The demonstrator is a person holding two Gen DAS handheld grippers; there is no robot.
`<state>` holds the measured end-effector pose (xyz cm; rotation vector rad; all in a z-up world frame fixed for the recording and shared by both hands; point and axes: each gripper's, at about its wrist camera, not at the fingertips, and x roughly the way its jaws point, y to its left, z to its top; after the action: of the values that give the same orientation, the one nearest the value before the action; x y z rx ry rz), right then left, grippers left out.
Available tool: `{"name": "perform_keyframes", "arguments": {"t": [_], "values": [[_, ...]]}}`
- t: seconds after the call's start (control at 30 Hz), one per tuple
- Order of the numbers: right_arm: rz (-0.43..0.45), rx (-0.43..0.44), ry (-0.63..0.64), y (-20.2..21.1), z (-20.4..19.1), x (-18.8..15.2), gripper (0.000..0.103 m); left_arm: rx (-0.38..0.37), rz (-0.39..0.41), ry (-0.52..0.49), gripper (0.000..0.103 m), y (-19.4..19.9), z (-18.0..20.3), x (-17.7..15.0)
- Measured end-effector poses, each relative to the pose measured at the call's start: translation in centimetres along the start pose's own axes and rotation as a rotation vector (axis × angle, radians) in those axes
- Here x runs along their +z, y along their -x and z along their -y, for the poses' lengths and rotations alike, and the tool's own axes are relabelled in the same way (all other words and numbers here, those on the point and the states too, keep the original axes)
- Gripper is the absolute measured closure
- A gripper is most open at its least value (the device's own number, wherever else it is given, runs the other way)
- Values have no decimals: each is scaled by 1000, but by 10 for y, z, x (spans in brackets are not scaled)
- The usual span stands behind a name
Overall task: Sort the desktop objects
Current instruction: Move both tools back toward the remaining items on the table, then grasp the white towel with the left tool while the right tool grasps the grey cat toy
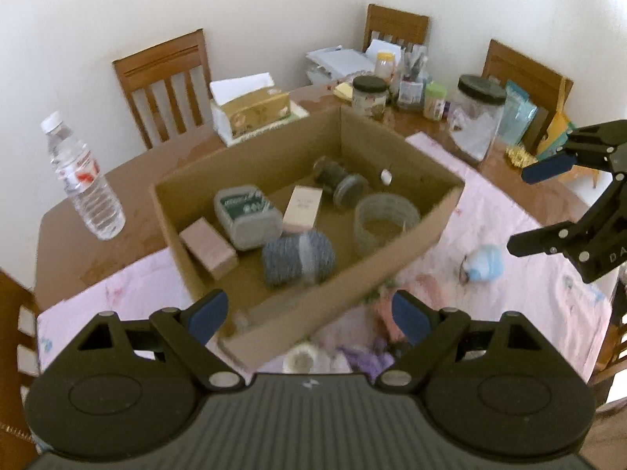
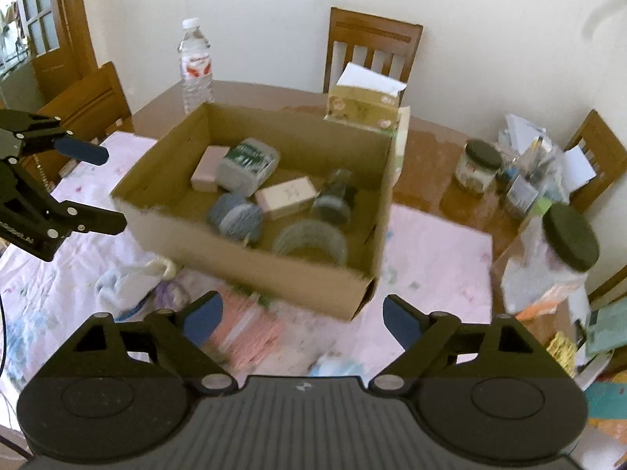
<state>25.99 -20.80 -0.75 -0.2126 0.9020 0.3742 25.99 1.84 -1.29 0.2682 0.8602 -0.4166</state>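
Observation:
An open cardboard box (image 1: 333, 305) (image 2: 254, 270) stands on the pink tablecloth. Inside lie a grey yarn ball (image 1: 299, 260) (image 2: 235, 215), a white tub with a green label (image 1: 247, 215) (image 2: 249, 166), a pink block (image 1: 209, 248), a cream carton (image 2: 286, 197), a dark spool (image 1: 339, 182) and a clear round tub (image 1: 384, 221). My left gripper (image 1: 309, 317) (image 2: 113, 188) is open over the box's near wall, holding nothing. My right gripper (image 2: 303, 321) (image 1: 521, 211) is open and empty, right of the box. On the cloth lie a small blue and white object (image 1: 484, 262), a pink packet (image 2: 250, 333) and a white cup-like item (image 2: 129, 282).
A water bottle (image 1: 84, 184) (image 2: 196, 66) stands at the table's far left. A tissue box (image 1: 252, 113) sits behind the cardboard box. Black-lidded jars (image 1: 476, 113) (image 2: 548, 258), papers and a pen holder crowd the right side. Wooden chairs (image 1: 164, 82) ring the table.

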Motion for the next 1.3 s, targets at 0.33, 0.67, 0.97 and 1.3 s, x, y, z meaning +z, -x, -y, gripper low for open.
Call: {"name": "perform_keyframes", "arguments": {"t": [0.33, 0.67, 0.97, 1.3], "values": [[-44, 111, 36, -20, -36, -34, 10, 66, -56, 57, 12, -2, 14, -43], [-92, 159, 69, -49, -64, -67, 6, 94, -66, 73, 13, -28, 22, -74], [-114, 161, 93, -78, -79, -81, 6, 88, -70, 101, 17, -51, 17, -87], [-113, 124, 113, -99, -86, -85, 13, 20, -84, 96, 38, -74, 15, -88]]}}
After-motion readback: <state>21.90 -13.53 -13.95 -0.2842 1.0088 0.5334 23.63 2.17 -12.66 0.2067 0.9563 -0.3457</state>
